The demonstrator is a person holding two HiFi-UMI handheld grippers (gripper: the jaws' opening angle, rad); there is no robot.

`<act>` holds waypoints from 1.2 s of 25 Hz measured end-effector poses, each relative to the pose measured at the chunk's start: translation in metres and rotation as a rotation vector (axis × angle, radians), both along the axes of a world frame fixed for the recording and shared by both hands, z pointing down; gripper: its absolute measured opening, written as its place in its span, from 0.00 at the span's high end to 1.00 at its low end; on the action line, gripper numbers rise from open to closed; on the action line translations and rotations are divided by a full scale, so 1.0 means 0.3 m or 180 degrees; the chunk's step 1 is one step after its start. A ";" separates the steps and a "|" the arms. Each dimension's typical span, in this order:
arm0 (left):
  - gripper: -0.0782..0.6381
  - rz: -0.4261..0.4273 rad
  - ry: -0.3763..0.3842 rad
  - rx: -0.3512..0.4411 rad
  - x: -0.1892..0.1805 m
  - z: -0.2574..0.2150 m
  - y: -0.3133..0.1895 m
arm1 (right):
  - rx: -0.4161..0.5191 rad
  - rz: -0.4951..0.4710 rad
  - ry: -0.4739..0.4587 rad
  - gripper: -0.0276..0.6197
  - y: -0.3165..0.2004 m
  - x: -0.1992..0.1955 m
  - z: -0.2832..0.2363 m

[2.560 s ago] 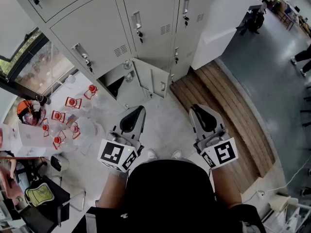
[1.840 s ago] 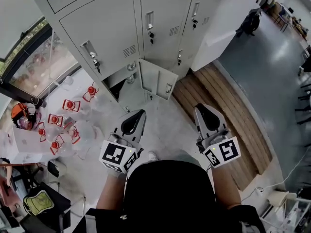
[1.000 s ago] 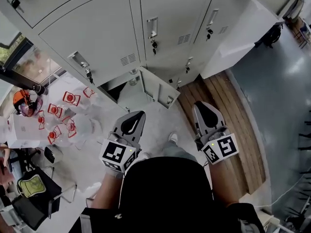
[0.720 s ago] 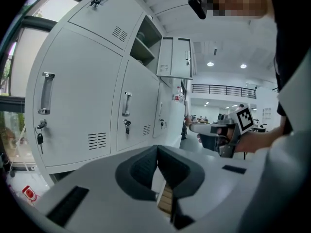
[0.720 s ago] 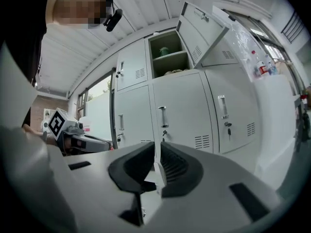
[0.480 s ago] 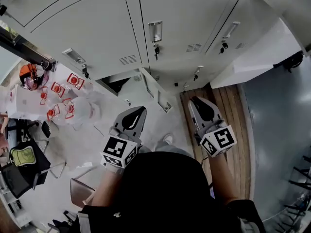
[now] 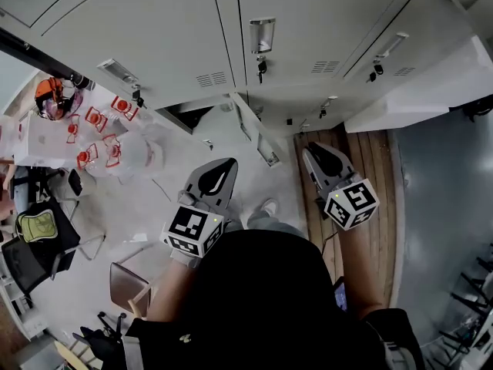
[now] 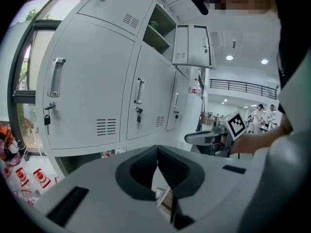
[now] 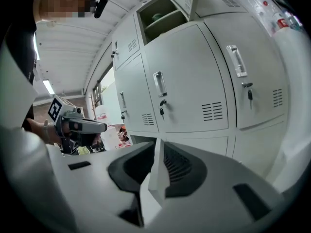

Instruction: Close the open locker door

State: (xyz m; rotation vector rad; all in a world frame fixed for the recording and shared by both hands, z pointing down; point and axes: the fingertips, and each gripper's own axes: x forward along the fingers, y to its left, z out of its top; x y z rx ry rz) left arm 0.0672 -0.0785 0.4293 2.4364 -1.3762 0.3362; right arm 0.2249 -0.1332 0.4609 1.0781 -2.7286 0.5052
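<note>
A bank of grey lockers (image 7: 154, 21) fills the top of the head view. In the bottom row one small door (image 7: 258, 136) stands open, swung out toward me and seen almost edge-on, with its dark compartment (image 7: 192, 118) to the left. My left gripper (image 7: 228, 165) is shut and empty, just below and left of that door, apart from it. My right gripper (image 7: 313, 149) is shut and empty to the door's right. An upper locker door (image 8: 194, 45) also hangs open high up in the left gripper view; its shelf (image 9: 163, 13) shows in the right gripper view.
Clear bags with red-capped bottles (image 7: 100, 133) lie on the floor at the left. A wooden platform (image 7: 377, 176) runs along the right under a white cabinet (image 7: 431, 91). A chair (image 7: 127, 284) and a green bag (image 7: 35, 230) stand at the lower left.
I have come closer to the lockers, which now fill the top of the view. The open lower door has turned more edge-on to me. Both grippers stay shut and empty.
</note>
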 end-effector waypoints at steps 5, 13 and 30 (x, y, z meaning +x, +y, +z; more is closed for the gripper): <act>0.86 0.0054 -0.0021 -0.0084 -0.031 0.033 0.014 | -0.0266 -0.0026 0.0061 0.87 0.000 -0.018 0.112; 0.86 0.0023 -0.0121 -0.0252 -0.125 0.090 0.053 | -0.0607 0.0025 0.0000 0.87 0.021 -0.064 0.275; 0.86 -0.0083 -0.0060 -0.0332 -0.210 0.116 0.094 | -0.0948 -0.0037 -0.0176 0.79 0.090 -0.147 0.376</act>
